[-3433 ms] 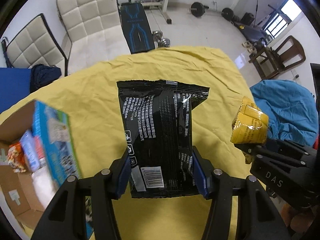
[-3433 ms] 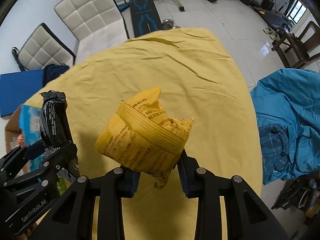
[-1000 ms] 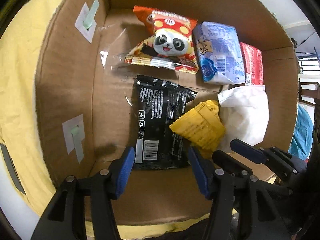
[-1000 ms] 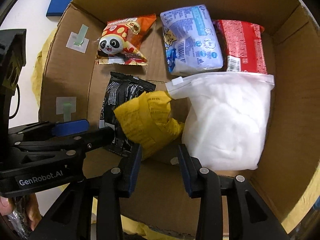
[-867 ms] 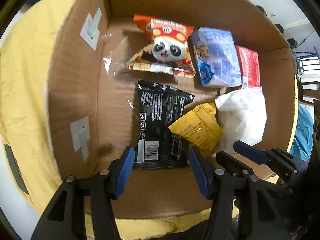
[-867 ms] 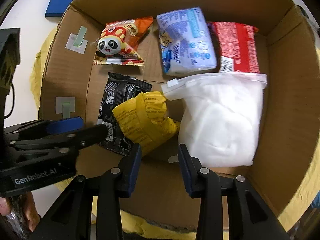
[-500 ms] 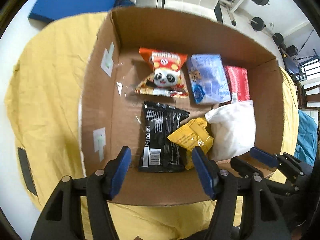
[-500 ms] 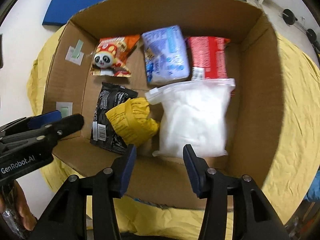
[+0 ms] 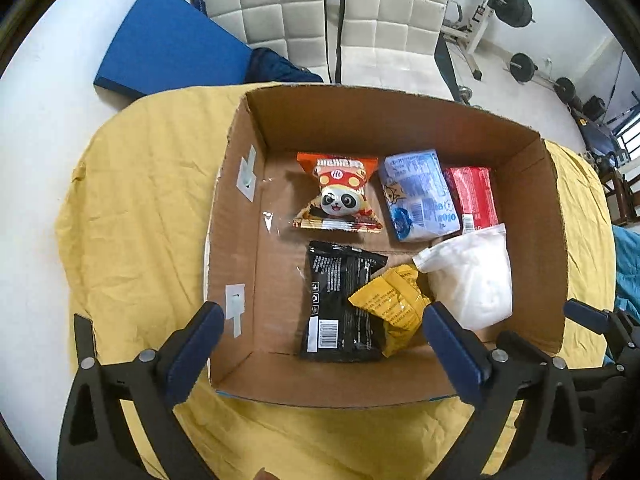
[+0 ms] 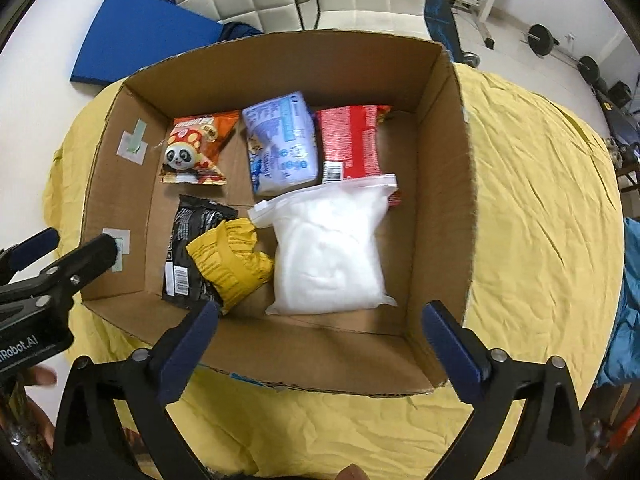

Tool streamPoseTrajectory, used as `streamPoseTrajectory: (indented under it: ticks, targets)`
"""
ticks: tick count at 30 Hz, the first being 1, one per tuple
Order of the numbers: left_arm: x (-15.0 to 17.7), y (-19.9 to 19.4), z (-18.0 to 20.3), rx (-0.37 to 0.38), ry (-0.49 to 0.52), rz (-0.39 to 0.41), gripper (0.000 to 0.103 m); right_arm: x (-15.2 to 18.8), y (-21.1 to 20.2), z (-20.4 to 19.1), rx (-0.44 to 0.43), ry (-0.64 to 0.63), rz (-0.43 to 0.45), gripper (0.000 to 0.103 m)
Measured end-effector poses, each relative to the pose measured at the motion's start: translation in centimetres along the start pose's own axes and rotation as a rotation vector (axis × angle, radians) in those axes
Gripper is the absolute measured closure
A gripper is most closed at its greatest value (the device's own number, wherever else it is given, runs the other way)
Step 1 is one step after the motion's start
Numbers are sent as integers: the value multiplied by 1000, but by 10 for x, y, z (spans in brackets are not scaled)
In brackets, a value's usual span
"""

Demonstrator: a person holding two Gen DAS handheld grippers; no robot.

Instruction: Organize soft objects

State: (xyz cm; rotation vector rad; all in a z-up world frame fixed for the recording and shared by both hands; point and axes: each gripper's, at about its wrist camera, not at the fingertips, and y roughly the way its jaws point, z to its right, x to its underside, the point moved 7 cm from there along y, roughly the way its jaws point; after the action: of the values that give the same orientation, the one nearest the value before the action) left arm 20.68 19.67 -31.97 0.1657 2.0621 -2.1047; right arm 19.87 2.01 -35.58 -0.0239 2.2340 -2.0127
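An open cardboard box stands on a table with a yellow cloth. In it lie a black packet, a yellow packet resting partly on it, a white zip bag, an orange panda snack bag, a pale blue pack and a red pack. My left gripper is open and empty above the box's near wall. My right gripper is open and empty above the near wall too.
Two white padded chairs stand beyond the table, with a blue mat on the floor to the left. Weights and a bench lie at the back right. A blue cloth hangs at the right.
Both grippers have let go of the black and yellow packets in the box, opened wide and pulled back and up. The whole box now shows.
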Motion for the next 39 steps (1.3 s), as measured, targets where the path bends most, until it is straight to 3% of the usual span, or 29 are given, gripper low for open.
streamPoseTrajectory:
  ticks: [5,11,20,26,39]
  targets:
    - [1,-11,2,-1,-8,37,0,5,-6,8,9,19,12,0]
    - [4,-51,14,-4,4,115,0,10,-25,13,2,37,47,0]
    - [22,-158,28,-9,-6,287,0,37,-123,28,20,53,204,0]
    - [43,-195,36,18,-11,285,0,60,-193,36,43,64,308,0]
    - [70,-255,36,16,-18,339,0,103,-276,36,28,62,401,0]
